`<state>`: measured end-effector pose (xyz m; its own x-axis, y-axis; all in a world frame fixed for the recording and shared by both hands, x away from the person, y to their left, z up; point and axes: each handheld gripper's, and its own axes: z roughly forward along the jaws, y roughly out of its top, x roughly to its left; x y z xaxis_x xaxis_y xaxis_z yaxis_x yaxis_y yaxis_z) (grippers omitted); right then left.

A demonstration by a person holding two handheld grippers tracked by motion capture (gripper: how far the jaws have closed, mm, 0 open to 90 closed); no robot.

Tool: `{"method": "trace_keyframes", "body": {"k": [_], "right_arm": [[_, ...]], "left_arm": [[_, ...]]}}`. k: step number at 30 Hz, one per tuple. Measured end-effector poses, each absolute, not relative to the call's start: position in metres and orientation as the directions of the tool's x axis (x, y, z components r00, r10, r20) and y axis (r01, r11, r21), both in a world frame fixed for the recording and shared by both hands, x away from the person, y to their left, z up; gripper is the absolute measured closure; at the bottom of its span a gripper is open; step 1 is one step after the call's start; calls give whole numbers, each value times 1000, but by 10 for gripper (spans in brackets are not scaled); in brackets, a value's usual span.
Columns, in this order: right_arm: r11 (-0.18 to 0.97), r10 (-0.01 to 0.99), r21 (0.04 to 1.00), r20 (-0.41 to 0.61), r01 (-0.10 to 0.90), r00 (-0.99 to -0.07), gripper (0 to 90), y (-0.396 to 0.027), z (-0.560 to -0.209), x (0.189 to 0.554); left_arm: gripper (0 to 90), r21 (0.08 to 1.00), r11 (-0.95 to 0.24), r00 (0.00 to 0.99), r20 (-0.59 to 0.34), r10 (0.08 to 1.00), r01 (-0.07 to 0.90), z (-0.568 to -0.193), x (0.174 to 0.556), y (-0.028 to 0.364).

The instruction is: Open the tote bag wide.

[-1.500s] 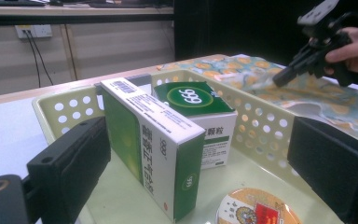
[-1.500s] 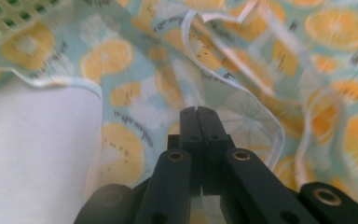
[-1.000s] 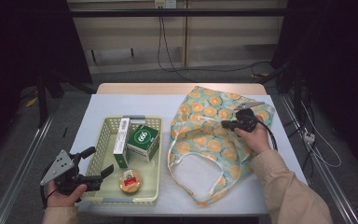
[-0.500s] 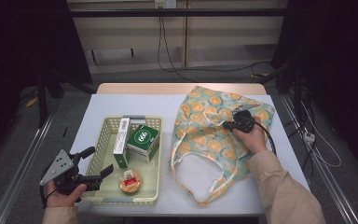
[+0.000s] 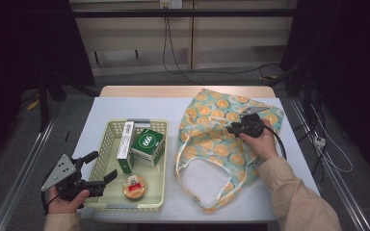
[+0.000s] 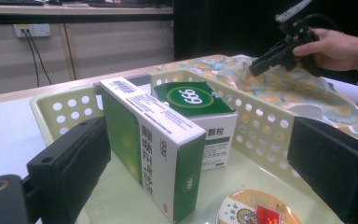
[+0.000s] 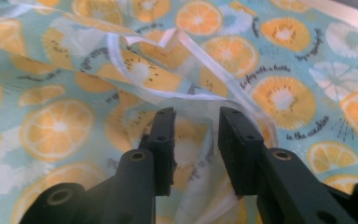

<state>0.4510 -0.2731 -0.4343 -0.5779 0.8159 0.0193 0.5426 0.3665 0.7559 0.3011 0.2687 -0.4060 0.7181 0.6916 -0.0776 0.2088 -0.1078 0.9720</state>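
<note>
Tote bag [image 5: 212, 139] lies flat lengthwise, handles toward the person; right gripper [image 5: 235, 128] fingers just parted, left gripper [image 5: 99, 168] fingers apart.

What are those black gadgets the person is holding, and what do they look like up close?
Each is a black hand-held gripper. The left hand-held gripper has two blocky jaws and a grey three-cornered plate on top. The right hand-held gripper trails a black cable. The person wears beige sleeves.

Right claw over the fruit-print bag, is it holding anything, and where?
Nothing is held: the right claw has just been opening, the bag's white-edged fabric lying loose between its jaws.
</note>
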Motion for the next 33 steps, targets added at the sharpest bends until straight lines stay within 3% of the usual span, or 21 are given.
{"method": "trace_keyframes", "body": {"k": [13,20,33], "right_arm": [[362,788,790,24,494,-615,622,-261,-411,433],[380,742,792,47,478,-669,766,-249,-405,418],[457,642,753,88,473,-762,832,-218,-425,388]], "left_arm": [[56,973,-106,720,-76,690,204,-405,302,269],[56,972,-110,719,-77,690,209,-406,302,269],[56,973,-102,719,-80,690,206,-405,301,268]]}}
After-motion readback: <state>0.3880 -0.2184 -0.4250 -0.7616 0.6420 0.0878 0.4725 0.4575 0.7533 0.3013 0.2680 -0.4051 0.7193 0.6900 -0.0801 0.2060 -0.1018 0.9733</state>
